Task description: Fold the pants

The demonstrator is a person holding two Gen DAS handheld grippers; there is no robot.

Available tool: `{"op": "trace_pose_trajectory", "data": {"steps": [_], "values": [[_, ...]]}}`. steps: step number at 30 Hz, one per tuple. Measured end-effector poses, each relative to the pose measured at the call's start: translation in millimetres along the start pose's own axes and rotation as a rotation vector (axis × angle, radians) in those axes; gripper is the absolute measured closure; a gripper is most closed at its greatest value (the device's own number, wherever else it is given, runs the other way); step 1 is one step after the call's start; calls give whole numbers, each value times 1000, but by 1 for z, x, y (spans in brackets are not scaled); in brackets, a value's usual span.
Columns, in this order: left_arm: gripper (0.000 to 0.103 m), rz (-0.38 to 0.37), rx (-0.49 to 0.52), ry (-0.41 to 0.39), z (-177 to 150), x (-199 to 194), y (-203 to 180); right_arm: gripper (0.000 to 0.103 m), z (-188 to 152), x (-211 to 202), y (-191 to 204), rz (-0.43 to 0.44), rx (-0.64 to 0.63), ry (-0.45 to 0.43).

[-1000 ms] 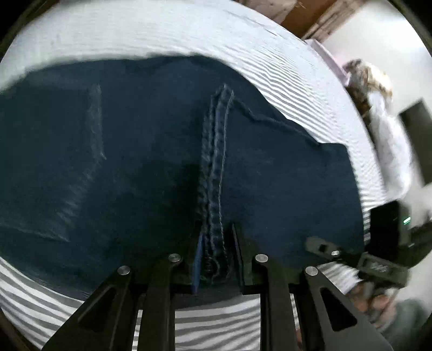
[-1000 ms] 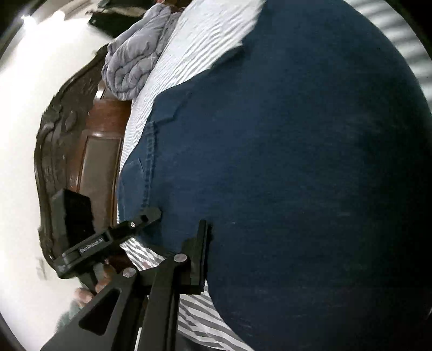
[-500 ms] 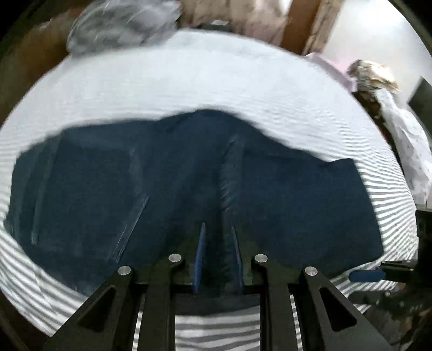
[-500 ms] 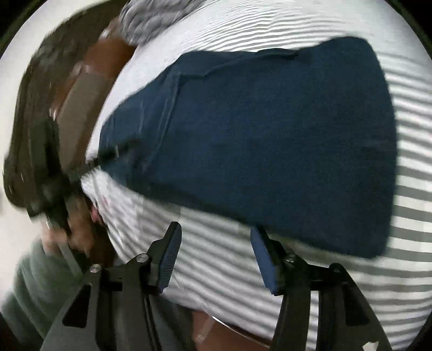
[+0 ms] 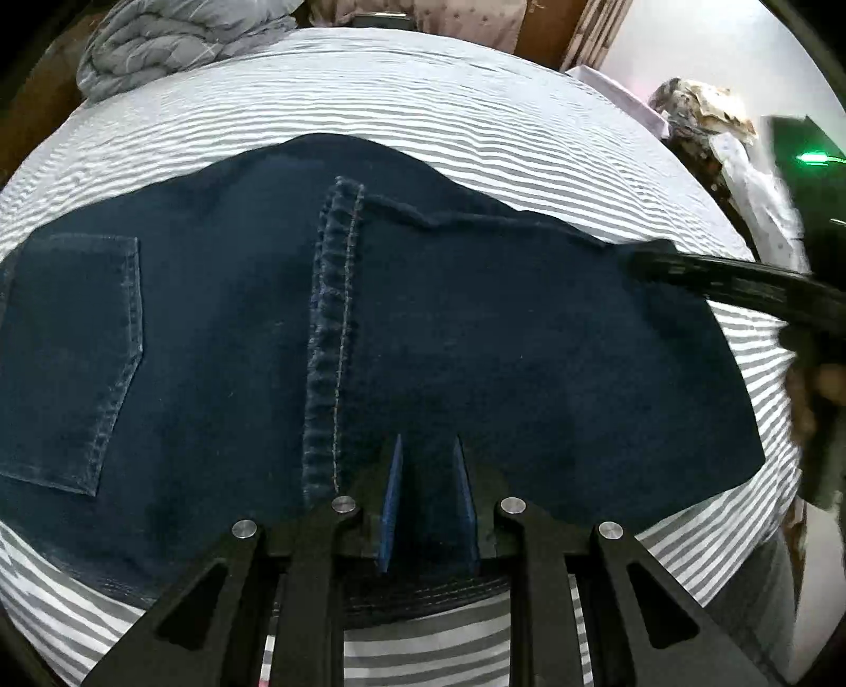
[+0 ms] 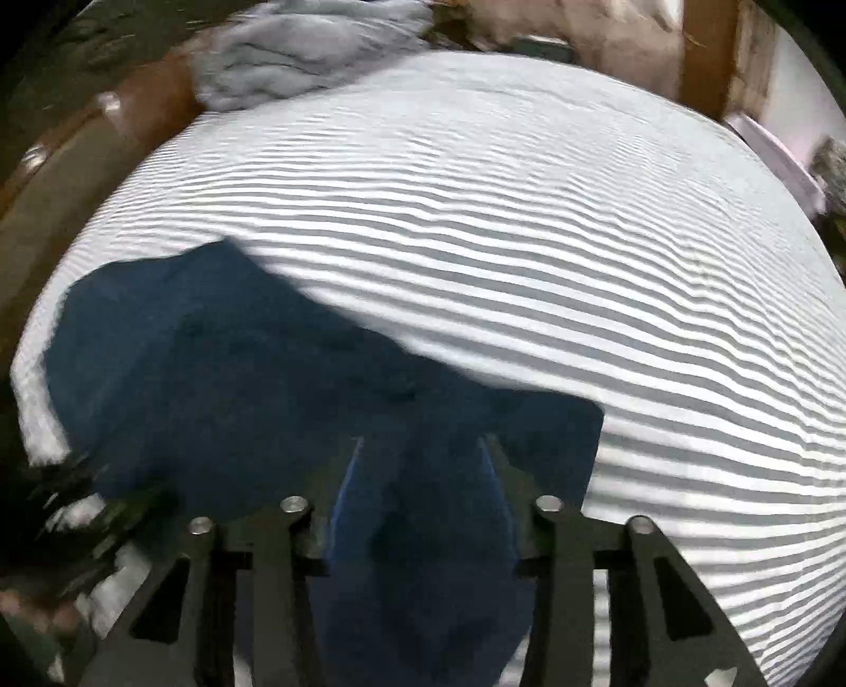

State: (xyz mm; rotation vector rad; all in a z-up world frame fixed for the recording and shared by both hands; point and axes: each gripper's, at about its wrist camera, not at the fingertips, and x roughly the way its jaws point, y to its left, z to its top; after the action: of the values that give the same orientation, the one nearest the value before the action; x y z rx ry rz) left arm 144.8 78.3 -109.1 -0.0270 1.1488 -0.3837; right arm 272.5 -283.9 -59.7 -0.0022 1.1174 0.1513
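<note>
Dark denim pants point(image 5: 476, 327) lie folded flat on the grey-and-white striped bedsheet point(image 5: 423, 105), near edge of the bed, with a back pocket point(image 5: 69, 359) at the left and a stitched hem edge point(image 5: 333, 343) running near-to-far down the middle. Left gripper point(image 5: 427, 449) points down over the near edge of the denim, blue pads point(image 5: 394, 497) narrowly apart with cloth showing between them; can't tell if they actually pinch it. Right gripper point(image 6: 423, 449) is over the right end of the pants point(image 6: 264, 370), jaws closing, denim visible in the gap but pads not seen pressing on it; that view is motion-blurred. In the left wrist view the right gripper point(image 5: 650, 264) shows as a dark bar over the pants' far right corner. Crumpled grey quilt point(image 5: 174, 42) sits at the far left of the bed.
</note>
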Motion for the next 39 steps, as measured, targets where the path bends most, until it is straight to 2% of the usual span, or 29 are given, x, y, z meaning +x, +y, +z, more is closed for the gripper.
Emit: {"op": "trace_pose_trajectory", "data": {"steps": [1, 3, 6, 8, 15, 17, 20, 23, 30, 34, 35, 39], "values": [[82, -4, -3, 2, 0, 1, 1, 70, 4, 12, -3, -10, 8, 16], [82, 2, 3, 9, 1, 3, -1, 71, 5, 33, -14, -15, 45, 48], [82, 6, 13, 7, 1, 4, -3, 69, 0, 27, -4, -44, -6, 35], [82, 0, 14, 2, 0, 4, -2, 69, -9, 19, 2, -29, -34, 65], [82, -21, -3, -3, 0, 4, 5, 69, -88, -32, 29, 5, -160, 111], [82, -27, -10, -2, -1, 3, 7, 68, -106, -36, 30, 15, -154, 132], [82, -24, -13, -8, -1, 3, 7, 68, -118, -32, 22, 18, -137, 110], [82, -5, -6, -12, -3, 2, 4, 66, -113, -24, 15, 33, -88, 139], [82, -5, -36, -24, -3, -1, 4, 66, -105, -25, 19, 20, -84, 174], [82, -118, -163, -37, 1, -14, 24, 61, -98, -27, 20, 20, -62, 220], [82, -136, -184, -48, 2, -19, 29, 61, -86, -23, 22, 20, -54, 233], [82, -207, -270, -136, 12, -57, 71, 58, -73, -36, 23, 58, -24, 231]]}}
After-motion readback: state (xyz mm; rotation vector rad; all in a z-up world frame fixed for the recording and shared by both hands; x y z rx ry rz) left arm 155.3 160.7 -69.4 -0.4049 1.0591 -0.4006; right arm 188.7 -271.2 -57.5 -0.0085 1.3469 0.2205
